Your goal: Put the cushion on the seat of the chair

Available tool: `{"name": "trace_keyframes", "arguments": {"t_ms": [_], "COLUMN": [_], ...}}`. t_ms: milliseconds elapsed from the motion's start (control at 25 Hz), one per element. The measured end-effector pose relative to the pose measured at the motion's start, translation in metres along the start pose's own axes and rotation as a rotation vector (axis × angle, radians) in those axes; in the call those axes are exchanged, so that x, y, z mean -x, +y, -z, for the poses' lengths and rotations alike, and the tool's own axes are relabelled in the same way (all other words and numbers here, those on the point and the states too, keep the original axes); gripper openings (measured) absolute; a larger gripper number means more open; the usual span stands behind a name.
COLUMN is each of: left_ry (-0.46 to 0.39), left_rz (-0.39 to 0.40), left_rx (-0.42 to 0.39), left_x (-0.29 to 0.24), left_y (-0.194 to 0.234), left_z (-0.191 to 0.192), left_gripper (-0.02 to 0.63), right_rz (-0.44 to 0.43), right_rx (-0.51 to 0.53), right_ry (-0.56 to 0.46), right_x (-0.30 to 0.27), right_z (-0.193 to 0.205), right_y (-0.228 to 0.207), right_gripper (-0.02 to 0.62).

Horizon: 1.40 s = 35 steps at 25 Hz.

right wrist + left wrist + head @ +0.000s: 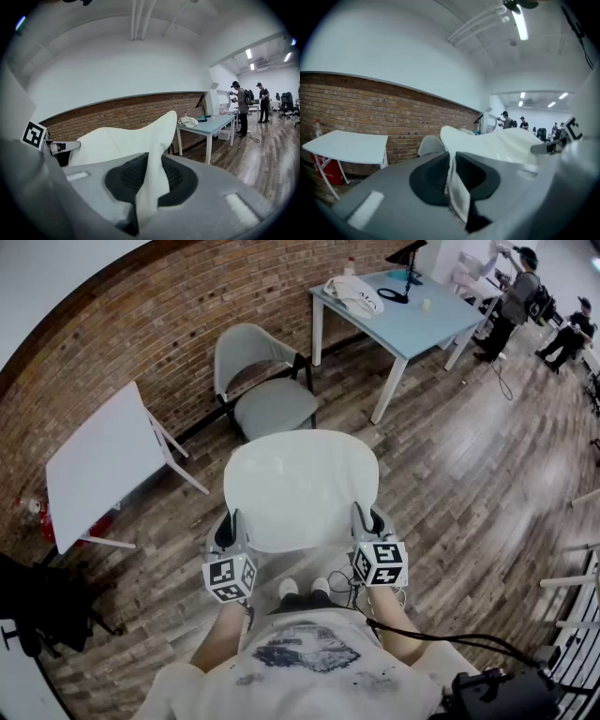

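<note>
White cushion flat, long axis L tongs to R tongs

Head view looks steeply down over the cushion; both gripper views sit close at its edge, facing nearly level toward the wall all share

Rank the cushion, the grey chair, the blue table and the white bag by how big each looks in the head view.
1. cushion, though it is nearest the camera.
2. grey chair and blue table: too alike to rank.
3. white bag.
</note>
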State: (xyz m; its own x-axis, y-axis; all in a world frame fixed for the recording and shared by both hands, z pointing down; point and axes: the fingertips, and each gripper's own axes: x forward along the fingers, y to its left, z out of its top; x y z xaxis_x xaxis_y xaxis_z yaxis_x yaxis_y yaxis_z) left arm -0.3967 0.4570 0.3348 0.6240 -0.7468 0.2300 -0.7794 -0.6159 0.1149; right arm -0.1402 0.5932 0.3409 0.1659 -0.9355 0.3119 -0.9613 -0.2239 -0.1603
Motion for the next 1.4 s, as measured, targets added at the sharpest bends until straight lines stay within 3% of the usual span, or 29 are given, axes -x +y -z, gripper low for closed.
{"name": "trace_keyframes", "arguments": {"t_ms": [880,1120,1400], "left_ry": [0.030,0.026,0.031], "left_rz": [-0.021,-0.008,-0.006], "left_rx": [0.001,0.005,0.025], "left_x": [-0.041,-0.087,-0.177], "left_y": [-0.036,-0.032,-0.002], "left_z": [0.010,0.003,-0.009], "left_gripper": [0.035,0.035,0.035], "right_rz": [-0.022,-0.012,-0.010], "right_rx": [-0.045,-0.050,-0.031], "right_ry": [0.024,0.025,0.045], "right_x": [-0.017,-0.056,-0.146], "right_z": [0.004,-0.006,-0.030], "right_y": [-0.055,-0.070,-0.083], "right_gripper": [0.046,0.046,0.046]}}
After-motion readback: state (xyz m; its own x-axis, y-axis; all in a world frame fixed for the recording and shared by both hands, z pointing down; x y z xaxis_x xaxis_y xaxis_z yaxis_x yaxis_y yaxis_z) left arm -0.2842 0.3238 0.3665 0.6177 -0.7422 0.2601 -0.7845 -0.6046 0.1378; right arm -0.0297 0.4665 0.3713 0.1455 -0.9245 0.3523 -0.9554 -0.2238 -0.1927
